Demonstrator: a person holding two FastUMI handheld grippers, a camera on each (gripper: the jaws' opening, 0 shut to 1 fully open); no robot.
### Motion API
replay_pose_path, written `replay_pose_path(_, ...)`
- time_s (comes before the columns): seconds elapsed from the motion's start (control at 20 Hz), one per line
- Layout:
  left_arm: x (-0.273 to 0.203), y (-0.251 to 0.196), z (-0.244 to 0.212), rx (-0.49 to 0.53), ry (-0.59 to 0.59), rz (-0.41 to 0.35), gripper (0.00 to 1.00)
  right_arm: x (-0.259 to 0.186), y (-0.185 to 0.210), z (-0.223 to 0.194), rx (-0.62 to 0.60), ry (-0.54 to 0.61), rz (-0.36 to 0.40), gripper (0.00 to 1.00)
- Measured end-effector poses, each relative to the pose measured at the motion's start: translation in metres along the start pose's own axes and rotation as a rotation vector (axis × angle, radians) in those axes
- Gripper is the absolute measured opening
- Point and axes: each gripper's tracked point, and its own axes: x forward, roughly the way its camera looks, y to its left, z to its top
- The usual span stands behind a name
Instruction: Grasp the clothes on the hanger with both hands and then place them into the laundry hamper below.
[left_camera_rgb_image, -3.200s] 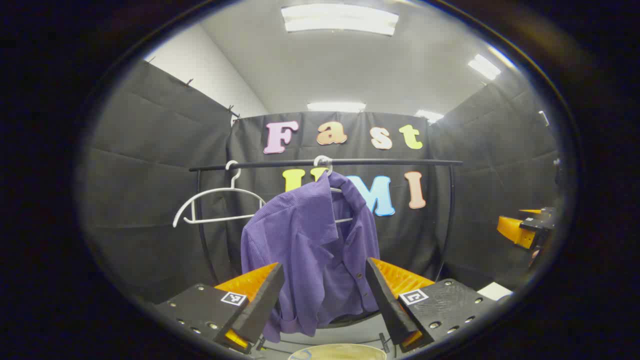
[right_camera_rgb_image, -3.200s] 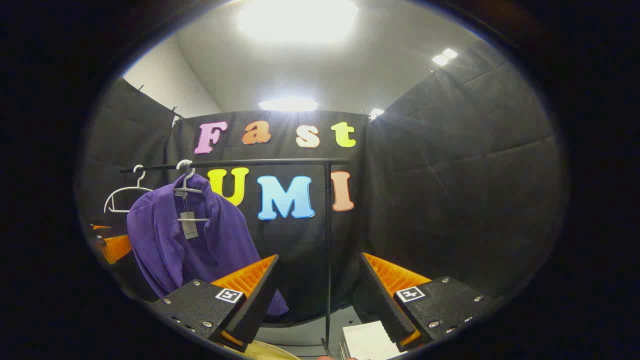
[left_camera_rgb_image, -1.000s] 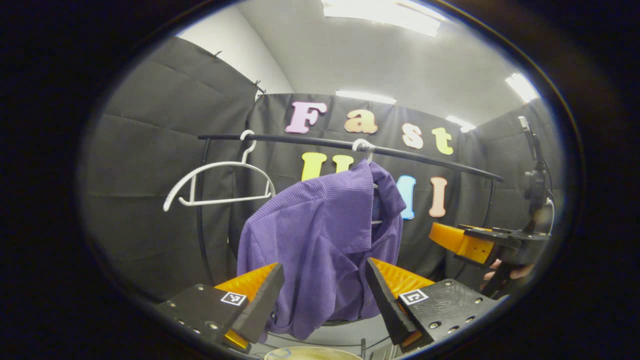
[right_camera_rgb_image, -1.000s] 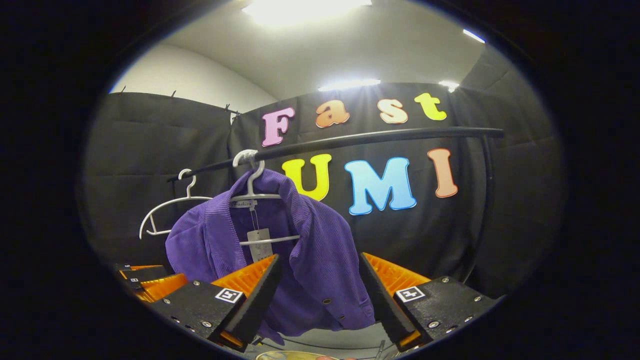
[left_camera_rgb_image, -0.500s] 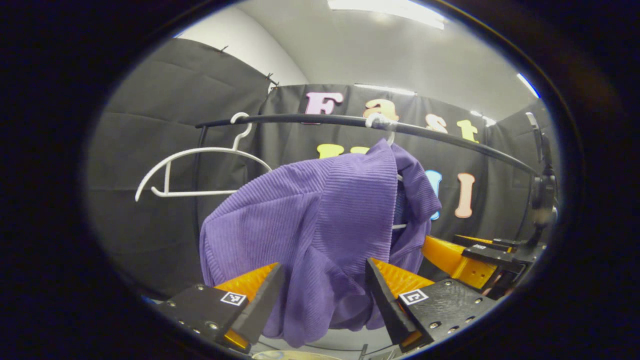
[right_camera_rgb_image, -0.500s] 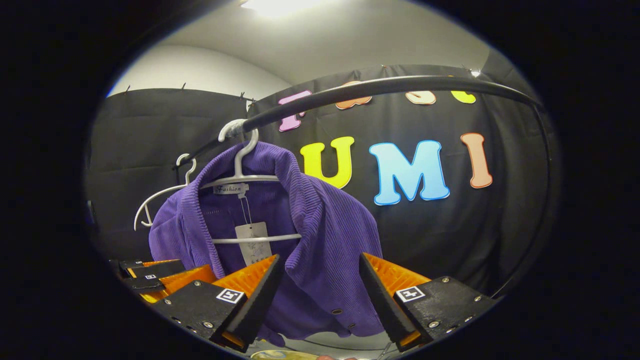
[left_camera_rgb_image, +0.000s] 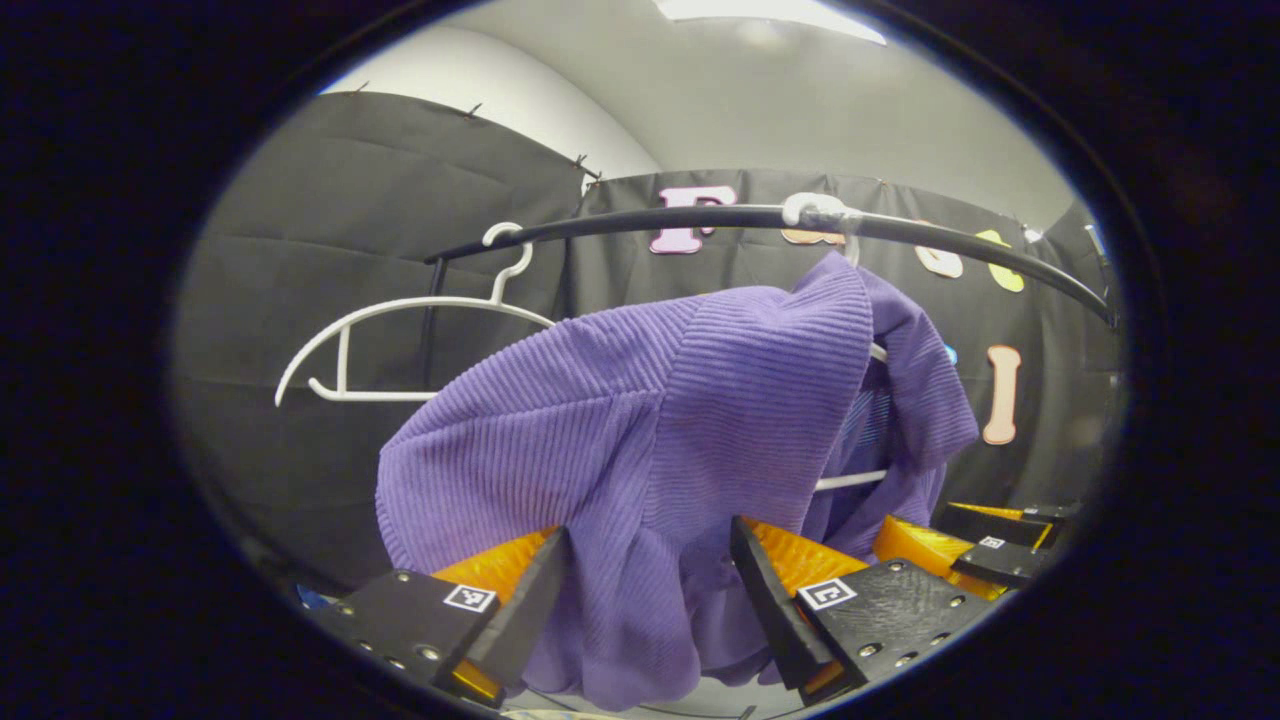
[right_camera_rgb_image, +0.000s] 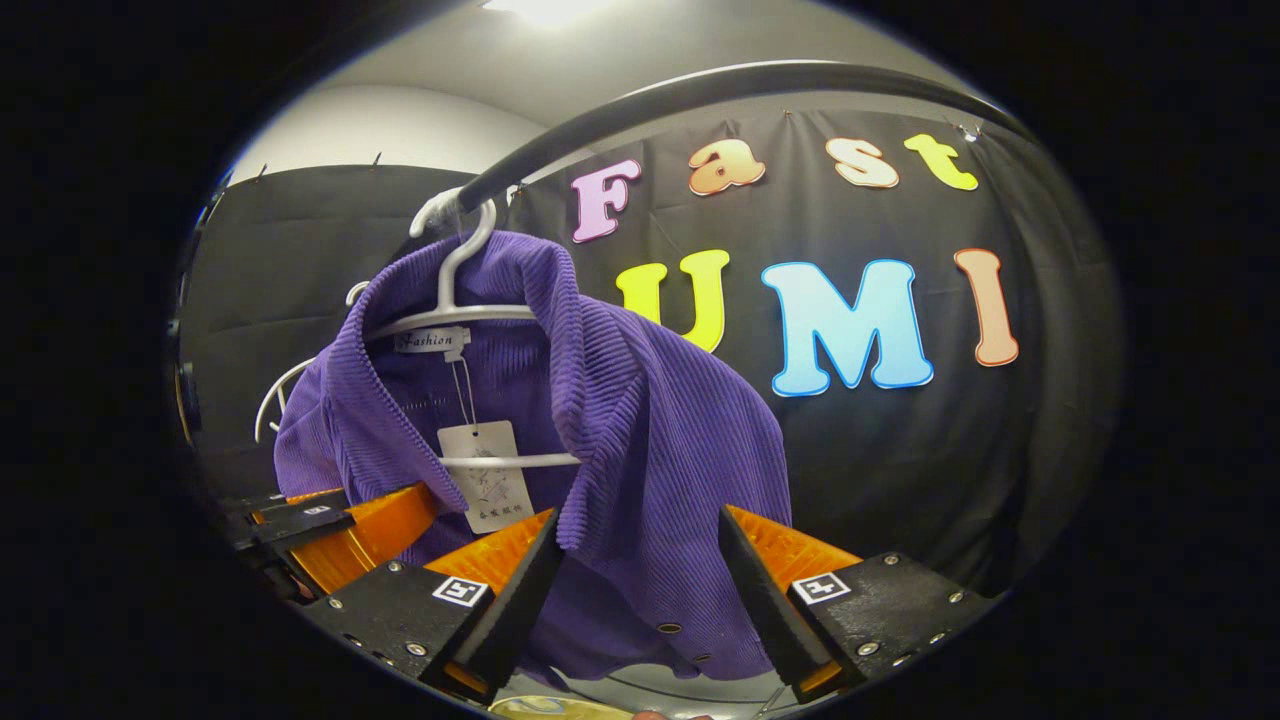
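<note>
Both the left gripper (left_camera_rgb_image: 640, 590) and right gripper (right_camera_rgb_image: 635, 590) stood wide around the purple shirt (left_camera_rgb_image: 640, 430); thin fabric at lower centre could slip out.

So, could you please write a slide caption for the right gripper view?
Open right gripper frames the front panel of a purple shirt on a white hanger.
</note>
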Motion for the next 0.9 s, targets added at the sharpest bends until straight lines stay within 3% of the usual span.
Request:
replay_pose_path(0.2,0.001,0.012,0.003,0.037,-0.016,0.027,0.6,0.003,0.002,-0.008,0.009,0.018,0.017,0.94)
replay_pose_path(0.3,0.003,0.007,0.003,0.04,-0.02,-0.003,0.38,0.007,0.002,-0.01,0.01,0.025,0.029,0.94)
replay_pose_path(0.45,0.002,0.004,0.004,0.045,-0.025,-0.04,0.34,0.013,0.002,-0.013,0.01,0.034,0.05,0.95)
replay_pose_path(0.5,-0.001,0.015,0.002,0.068,-0.034,0.013,0.33,0.013,0.003,-0.014,0.011,0.036,0.056,0.94)
replay_pose_path(0.55,0.005,0.02,0.005,0.063,-0.044,0.009,0.07,0.016,0.003,-0.015,0.011,0.039,0.056,0.95)
replay_pose_path(0.65,0.001,0.008,0.004,0.039,-0.033,-0.032,0.01,0.022,0.002,-0.016,0.01,0.041,0.059,0.95)
replay_pose_path(0.75,-0.012,0.005,0.009,0.005,-0.05,-0.055,0.01,0.025,0.001,-0.017,0.023,0.042,0.061,0.95)
replay_pose_path(0.9,-0.036,0.009,0.023,-0.081,-0.098,-0.068,0.09,0.027,-0.005,-0.016,0.041,0.038,0.055,0.95)
